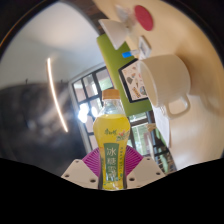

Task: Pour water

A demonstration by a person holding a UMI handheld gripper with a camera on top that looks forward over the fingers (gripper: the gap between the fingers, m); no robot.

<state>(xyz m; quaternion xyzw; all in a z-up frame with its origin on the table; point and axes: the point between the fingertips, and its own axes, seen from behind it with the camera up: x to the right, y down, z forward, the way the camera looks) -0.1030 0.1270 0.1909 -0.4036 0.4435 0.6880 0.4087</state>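
Pinching the bottle (113,140) between both pads, the gripper (112,172) could spill water if it slips.

The gripper (112,170) is tilted upward, both fingers (80,172) pressed against the sides of a yellow bottle (112,140), purple pads showing on either side of it.

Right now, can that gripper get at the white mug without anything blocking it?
Probably not to grasp it: the gripper is shut on a yellow-labelled bottle, so its fingers are occupied. The white mug lies beyond the bottle, with nothing visible between them, so bringing the bottle towards it looks feasible.
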